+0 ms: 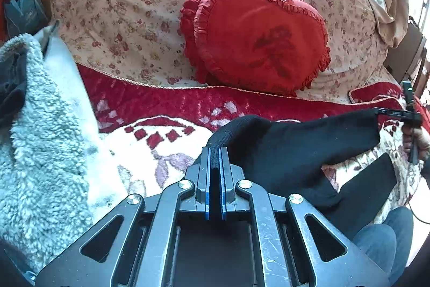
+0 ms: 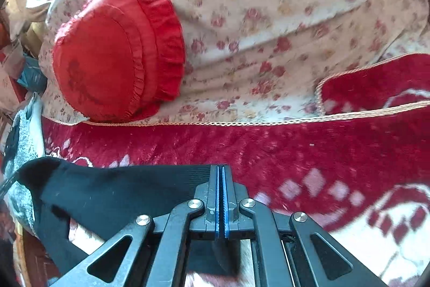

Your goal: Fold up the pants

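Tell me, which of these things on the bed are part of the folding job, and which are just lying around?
Part of the job:
black pants
left gripper, clamped on them
right gripper, clamped on them

Just lying about:
red heart pillow
floral quilt
red blanket
fleece garment

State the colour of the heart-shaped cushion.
Red, with ruffled edging; the heart-shaped cushion shows best in the left wrist view.
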Tool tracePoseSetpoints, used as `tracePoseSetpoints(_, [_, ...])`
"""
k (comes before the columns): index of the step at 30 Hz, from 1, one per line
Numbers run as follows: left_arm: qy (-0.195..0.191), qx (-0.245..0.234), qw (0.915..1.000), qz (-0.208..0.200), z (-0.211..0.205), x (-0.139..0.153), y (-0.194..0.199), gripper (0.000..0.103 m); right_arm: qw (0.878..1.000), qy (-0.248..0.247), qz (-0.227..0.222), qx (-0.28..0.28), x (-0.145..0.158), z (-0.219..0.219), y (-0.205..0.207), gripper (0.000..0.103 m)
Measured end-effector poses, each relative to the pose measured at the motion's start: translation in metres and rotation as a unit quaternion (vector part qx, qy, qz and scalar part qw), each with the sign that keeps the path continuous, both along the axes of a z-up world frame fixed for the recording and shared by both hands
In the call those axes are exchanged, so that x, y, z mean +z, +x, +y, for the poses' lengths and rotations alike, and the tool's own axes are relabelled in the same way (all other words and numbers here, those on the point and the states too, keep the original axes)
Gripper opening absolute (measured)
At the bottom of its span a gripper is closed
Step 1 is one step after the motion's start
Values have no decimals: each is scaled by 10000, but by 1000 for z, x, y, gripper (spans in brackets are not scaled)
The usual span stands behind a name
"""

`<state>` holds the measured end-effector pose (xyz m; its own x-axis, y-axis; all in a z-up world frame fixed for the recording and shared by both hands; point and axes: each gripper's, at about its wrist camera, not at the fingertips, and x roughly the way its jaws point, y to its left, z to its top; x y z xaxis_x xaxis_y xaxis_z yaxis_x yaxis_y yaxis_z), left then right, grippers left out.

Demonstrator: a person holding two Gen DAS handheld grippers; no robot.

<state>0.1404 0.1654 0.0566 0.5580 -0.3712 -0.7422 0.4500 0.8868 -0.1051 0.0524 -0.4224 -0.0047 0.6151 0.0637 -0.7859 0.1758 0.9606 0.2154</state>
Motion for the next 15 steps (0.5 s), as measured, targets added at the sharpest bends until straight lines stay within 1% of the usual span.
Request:
tracePoseSetpoints(3, [-22,138,9999,-90,11,2,-11,4,9997,-205,-94,109,5,8,-23,1])
tracePoseSetpoints(5, [-68,246,9996,-156,23,2,-27,4,9993,-246,-234,142,7,11,-39,1])
tracePoseSetpoints(8, [-88,315,9994,-146,39,-3,-48,4,9979,-354,-503,204,10,18,-72,1])
tracePoseSetpoints(12, [-170,403,9990,-102,62,-19,-79,4,9949,-491,-798,366,7,33,-119,1])
tracePoseSetpoints(14, [-244,427,9988,49,71,-33,-91,4,9936,-546,-872,459,3,39,-144,1])
tracePoseSetpoints(15, [-282,365,9988,166,75,-44,-99,4,9930,-627,-862,501,-1,43,-154,1])
